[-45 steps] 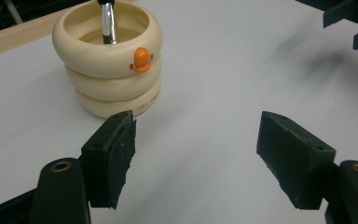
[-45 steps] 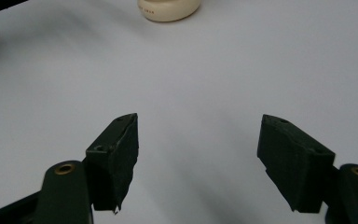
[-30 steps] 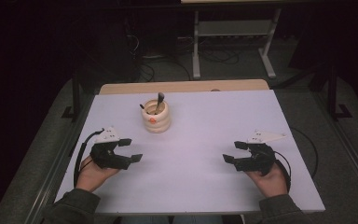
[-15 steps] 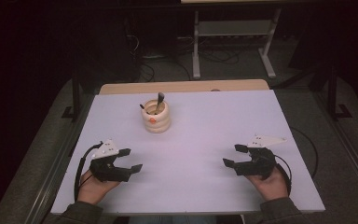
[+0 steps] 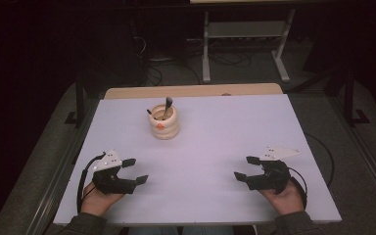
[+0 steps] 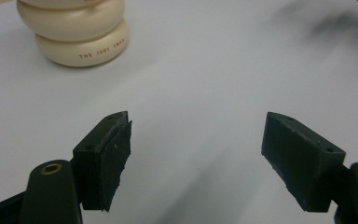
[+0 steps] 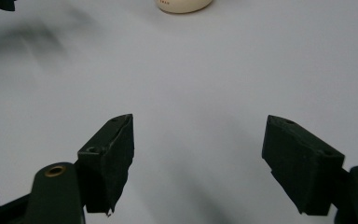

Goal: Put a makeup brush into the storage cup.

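High view: the left gripper (image 5: 138,171) sits low over the near left part of the white table (image 5: 215,142), its jaws spread apart with nothing between them, and the right gripper (image 5: 245,169) sits over the near right part in the same way, jaws wide and empty, each held by a hand at the table's near edge. Ahead of the left gripper and a little to its right, well apart from it, stands a cream ribbed holder (image 5: 164,122) with a dark brush (image 5: 167,105) leaning out of its top. From the right gripper the holder lies ahead and far to the left. Left gripper view shows the holder (image 6: 74,35) beyond the left jaw, upright on the table, with small red lettering near its base. Right gripper view catches only the holder's bottom edge (image 7: 184,5), far ahead between the open jaws.
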{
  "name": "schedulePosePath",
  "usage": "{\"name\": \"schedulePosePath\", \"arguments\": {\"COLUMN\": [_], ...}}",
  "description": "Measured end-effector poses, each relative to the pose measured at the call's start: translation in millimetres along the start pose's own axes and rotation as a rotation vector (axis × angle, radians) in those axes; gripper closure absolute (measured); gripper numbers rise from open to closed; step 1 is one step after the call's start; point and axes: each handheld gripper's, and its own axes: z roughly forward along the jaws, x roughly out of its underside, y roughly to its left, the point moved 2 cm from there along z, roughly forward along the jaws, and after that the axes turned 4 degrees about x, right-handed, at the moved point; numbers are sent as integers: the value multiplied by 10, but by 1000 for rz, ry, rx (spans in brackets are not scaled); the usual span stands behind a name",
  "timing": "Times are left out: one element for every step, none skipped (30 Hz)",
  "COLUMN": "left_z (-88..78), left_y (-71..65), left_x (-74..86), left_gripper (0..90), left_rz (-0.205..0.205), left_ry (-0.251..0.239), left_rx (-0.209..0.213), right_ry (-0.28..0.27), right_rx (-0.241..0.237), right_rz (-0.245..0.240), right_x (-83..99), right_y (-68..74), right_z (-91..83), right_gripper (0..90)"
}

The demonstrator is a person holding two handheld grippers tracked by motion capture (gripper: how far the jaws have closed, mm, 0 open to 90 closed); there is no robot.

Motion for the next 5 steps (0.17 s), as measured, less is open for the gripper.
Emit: {"name": "schedulePosePath", "arguments": {"left_z": [-3,-2,-3,-6,-6], "left_y": [1,2,6,17,15], "left_x": [0,-1,-3,-5,-8], "left_gripper": [231,231,231,230,229], "left_rz": [1,0,1,3,-5], "left_ry": [-1,-5,-6,-10,-15], "left_rx": [-1,-3,-7,-5,0], "right_ry": [-3,-4,-3,9,7], "right_rx": [0,-5,-10,-12,-12], "right_rz": [-4,-7,-8,-7,-17], "right_x": [-3,-4,-1,2,2], "right_y": [7,9,10,14,9], "right_z": [0,6,20,30,47], "right_gripper": [239,239,239,239,239]}}
